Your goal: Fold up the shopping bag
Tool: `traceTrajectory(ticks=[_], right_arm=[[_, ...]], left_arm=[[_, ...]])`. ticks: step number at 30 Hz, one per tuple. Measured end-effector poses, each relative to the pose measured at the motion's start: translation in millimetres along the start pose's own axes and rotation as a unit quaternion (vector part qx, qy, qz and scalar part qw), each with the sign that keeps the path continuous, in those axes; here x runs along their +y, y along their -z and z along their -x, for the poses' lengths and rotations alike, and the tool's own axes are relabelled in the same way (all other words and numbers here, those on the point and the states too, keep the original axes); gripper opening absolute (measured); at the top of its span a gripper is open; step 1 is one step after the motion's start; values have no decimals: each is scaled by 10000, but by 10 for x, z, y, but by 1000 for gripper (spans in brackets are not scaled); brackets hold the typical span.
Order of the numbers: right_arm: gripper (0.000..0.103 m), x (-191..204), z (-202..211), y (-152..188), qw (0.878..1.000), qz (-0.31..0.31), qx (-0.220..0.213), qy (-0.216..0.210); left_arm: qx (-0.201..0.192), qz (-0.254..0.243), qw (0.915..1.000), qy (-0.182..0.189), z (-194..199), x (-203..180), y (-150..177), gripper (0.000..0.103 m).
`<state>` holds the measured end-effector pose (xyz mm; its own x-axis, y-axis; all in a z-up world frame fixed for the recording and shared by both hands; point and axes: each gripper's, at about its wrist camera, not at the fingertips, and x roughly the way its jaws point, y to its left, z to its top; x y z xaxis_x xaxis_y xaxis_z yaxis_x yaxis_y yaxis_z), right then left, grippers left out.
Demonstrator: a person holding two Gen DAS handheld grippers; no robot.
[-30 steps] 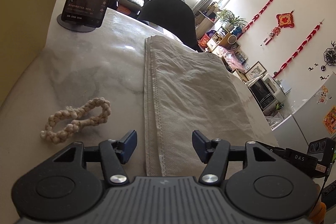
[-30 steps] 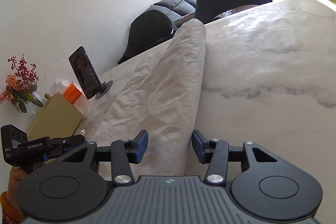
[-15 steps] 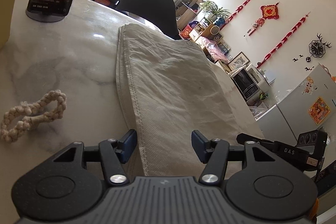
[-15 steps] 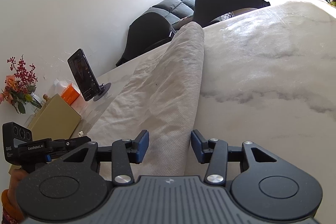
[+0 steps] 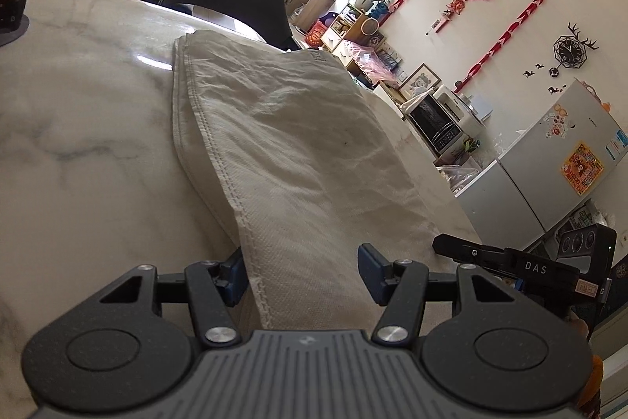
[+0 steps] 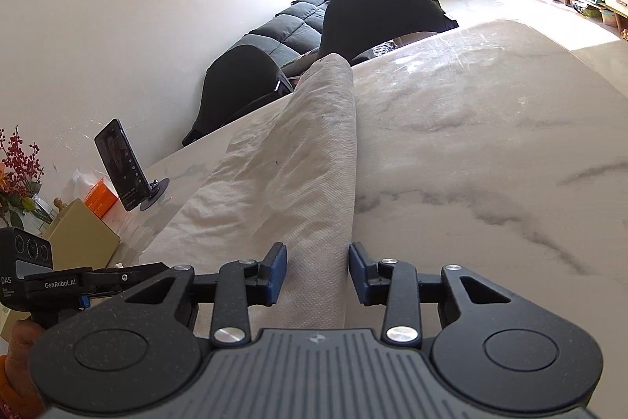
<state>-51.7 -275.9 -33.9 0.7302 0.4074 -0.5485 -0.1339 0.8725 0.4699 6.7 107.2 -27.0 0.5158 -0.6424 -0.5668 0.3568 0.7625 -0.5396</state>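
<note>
Now the left gripper (image 5: pixel 303 271) has its jaws apart, and the near end of the bag (image 5: pixel 282 144) lies between them. Its blue pads (image 5: pixel 236 273) do not press on the cloth. The right gripper (image 6: pixel 317 271) is closing its jaws, and the bag's (image 6: pixel 298 160) folded edge sits between them, but those pads are not squeezing it yet. The pale bag lies flat and long on the marble table (image 5: pixel 78 144), reaching away to the far edge. A phone (image 6: pixel 117 163) stands on a little stand near the wall, well apart from the bag. Black chairs (image 6: pixel 376 14) wait behind the table.
</note>
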Motion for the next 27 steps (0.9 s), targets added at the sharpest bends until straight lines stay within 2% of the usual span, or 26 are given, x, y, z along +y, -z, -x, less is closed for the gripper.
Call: traceTrajectory(ticks=[6,11,15,20,24,27], right_arm=[[40,-92,95,-67,9997,-5,-121,192],[40,-87,102,-141,9995,16,-253,161],[40,-26,29,-360,9993,107,-308,194],[39,13,-162,-644,9992,281,-129,252],[39,-28,-271,-671,9993,253,-40,273],[33,-59,-340,-651,9996,206,50,210]], left_arm=[[-125,-57,9997,-198,76,10,13,58],[-364,134,9985,-386,275,172,-20,58],[-445,335,9975,-424,291,252,-165,58],[-399,323,9975,-490,207,285,-391,59],[-255,441,9974,-502,71,355,-441,59],[-241,408,9974,-540,20,377,-425,60]])
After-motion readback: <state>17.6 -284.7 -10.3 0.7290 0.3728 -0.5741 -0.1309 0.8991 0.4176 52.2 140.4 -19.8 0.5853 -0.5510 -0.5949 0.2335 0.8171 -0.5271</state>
